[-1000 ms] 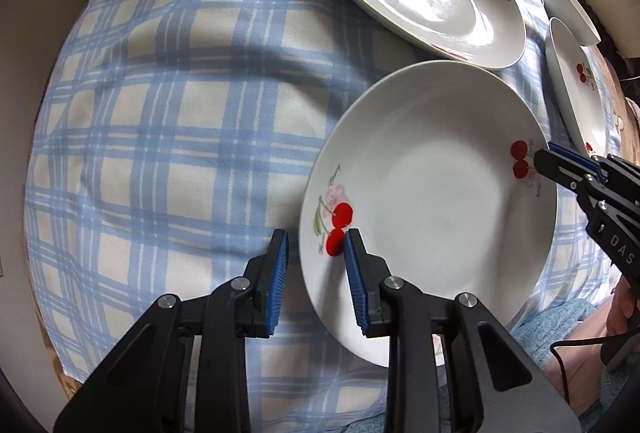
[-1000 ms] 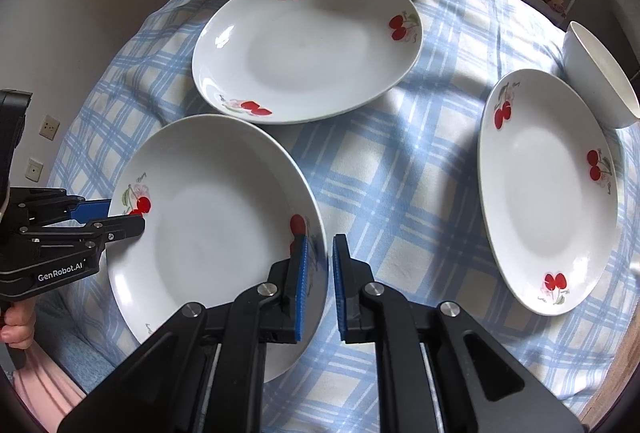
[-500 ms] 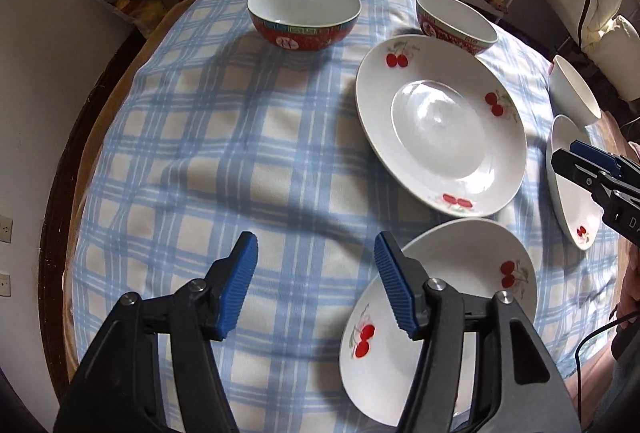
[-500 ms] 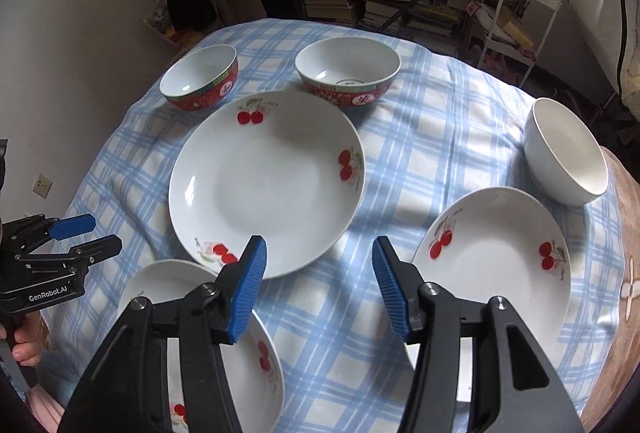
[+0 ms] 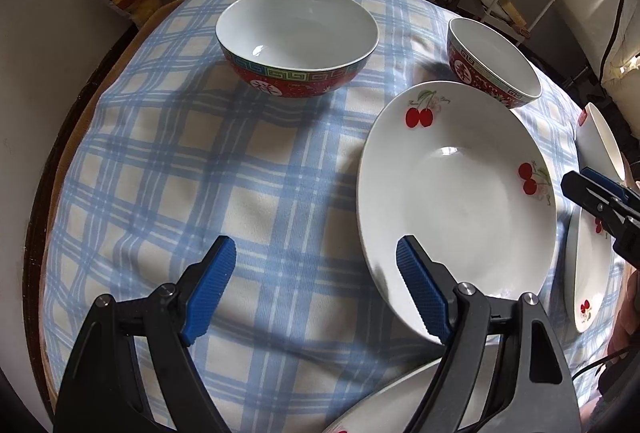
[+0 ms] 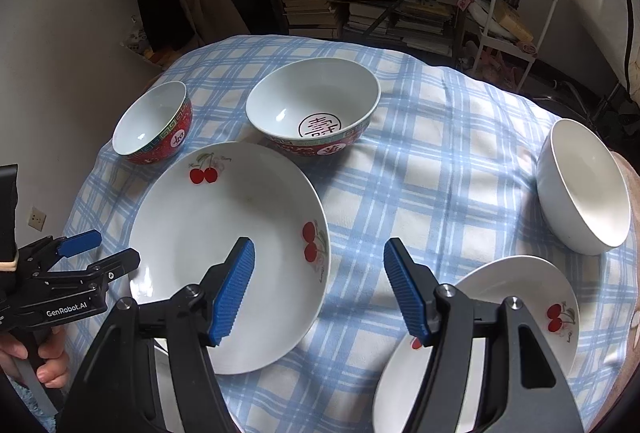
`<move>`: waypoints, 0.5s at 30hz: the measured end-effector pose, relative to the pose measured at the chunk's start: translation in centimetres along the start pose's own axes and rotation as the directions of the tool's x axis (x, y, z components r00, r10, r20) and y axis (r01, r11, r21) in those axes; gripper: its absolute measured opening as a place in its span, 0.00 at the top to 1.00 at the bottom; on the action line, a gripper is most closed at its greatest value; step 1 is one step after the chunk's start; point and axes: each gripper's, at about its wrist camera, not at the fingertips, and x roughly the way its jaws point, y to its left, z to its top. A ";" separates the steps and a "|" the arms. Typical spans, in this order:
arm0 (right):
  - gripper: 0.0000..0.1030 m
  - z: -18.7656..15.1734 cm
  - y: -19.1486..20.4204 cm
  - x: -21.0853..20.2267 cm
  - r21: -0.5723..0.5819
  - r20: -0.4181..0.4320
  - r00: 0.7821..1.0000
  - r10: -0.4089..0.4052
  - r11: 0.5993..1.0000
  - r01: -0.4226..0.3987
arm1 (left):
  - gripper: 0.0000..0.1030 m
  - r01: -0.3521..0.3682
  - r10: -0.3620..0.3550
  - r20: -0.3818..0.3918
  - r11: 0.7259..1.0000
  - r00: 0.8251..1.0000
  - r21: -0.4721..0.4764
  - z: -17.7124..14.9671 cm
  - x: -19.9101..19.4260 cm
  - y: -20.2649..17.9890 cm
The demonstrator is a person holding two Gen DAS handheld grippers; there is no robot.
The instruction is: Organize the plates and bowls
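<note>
A large white cherry plate (image 5: 456, 193) (image 6: 228, 245) lies mid-table. My left gripper (image 5: 316, 285) is open and empty, its right finger over the plate's near-left rim. My right gripper (image 6: 318, 285) is open and empty, above the plate's near-right rim. A second cherry plate (image 6: 508, 325) (image 5: 588, 273) lies right of it. The edge of a third plate (image 5: 400, 401) shows below my left gripper. Two red-patterned bowls (image 5: 298, 41) (image 5: 494, 63) stand at the back, also in the right wrist view (image 6: 154, 129) (image 6: 314, 113). A plain white bowl (image 6: 582, 189) stands far right.
The round table wears a blue checked cloth (image 5: 180, 173). Its wooden edge (image 5: 48, 169) shows on the left. Shelves of books (image 6: 400, 9) and a white cart (image 6: 520, 5) stand beyond the far side. The left gripper shows in the right wrist view (image 6: 96, 249).
Both grippers let go of the near plate, opened wide and moved up and forward toward the middle plate. The released plate lies near the front edge.
</note>
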 end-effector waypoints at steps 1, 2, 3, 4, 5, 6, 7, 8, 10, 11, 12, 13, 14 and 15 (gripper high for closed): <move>0.31 0.0 -0.1 0.4 0.002 -0.006 1.000 0.006 1.000 -0.006 | 0.21 0.002 -0.002 -0.007 1.000 1.000 0.006 0.2 0.4 -0.1; 0.31 0.1 -0.1 0.7 0.005 -0.010 1.000 0.007 1.000 -0.007 | 0.21 0.001 0.000 -0.011 1.000 1.000 0.017 0.4 0.7 -0.3; 0.31 0.1 -0.2 1.1 0.006 -0.016 1.000 0.007 1.000 -0.007 | 0.21 -0.005 0.005 -0.013 1.000 1.000 0.026 0.6 0.9 -0.5; 0.31 0.1 -0.2 1.5 0.005 -0.022 1.000 0.007 1.000 -0.007 | 0.22 -0.008 0.009 -0.018 0.999 1.000 0.033 0.7 1.2 -0.6; 0.31 0.1 -0.3 1.8 0.006 -0.029 1.000 0.009 1.000 -0.009 | 0.29 -0.007 0.008 -0.020 0.999 1.000 0.032 0.9 1.5 -0.6; 0.32 0.0 -0.3 2.1 0.009 -0.038 0.999 0.010 1.000 -0.010 | 0.34 0.001 0.000 -0.031 1.000 1.000 0.026 1.1 1.8 -0.5; 0.36 -0.1 -0.4 2.4 0.012 -0.045 0.999 0.012 1.000 -0.011 | 0.43 0.017 -0.017 -0.043 1.000 0.999 0.015 1.2 2.1 -0.4; 0.41 -0.1 -0.6 2.7 0.015 -0.051 0.999 0.019 1.000 -0.018 | 0.50 0.045 -0.045 -0.044 0.999 0.998 0.001 1.2 2.2 -0.3; 0.65 -0.2 -0.8 3.3 0.023 -0.074 0.997 0.029 0.999 -0.027 | 0.59 0.073 -0.073 -0.026 0.997 0.997 -0.012 1.4 2.1 -0.2; 0.70 -0.2 -1.0 3.6 0.029 -0.087 0.996 0.033 0.999 -0.030 | 0.64 0.088 -0.088 -0.024 0.996 0.996 -0.012 1.5 2.1 -0.2; 0.78 -0.3 -1.1 3.8 0.035 -0.096 0.994 0.043 0.999 -0.039 | 0.67 0.105 -0.105 -0.022 0.994 0.994 -0.013 1.5 2.1 -0.1; 0.83 -0.4 -1.3 4.1 0.043 -0.104 0.993 0.055 0.998 -0.051 | 0.73 0.122 -0.122 -0.022 0.992 0.992 -0.017 1.5 2.1 -0.1; 0.85 -0.4 -1.4 4.2 0.052 -0.108 0.991 0.075 0.996 -0.069 | 0.79 0.138 -0.139 -0.022 0.990 0.990 -0.021 1.6 2.1 -0.1; 0.89 -0.5 -1.4 4.3 0.059 -0.111 0.989 0.093 0.994 -0.087 | 0.82 0.158 -0.158 -0.022 0.987 0.987 -0.024 1.7 2.2 -0.2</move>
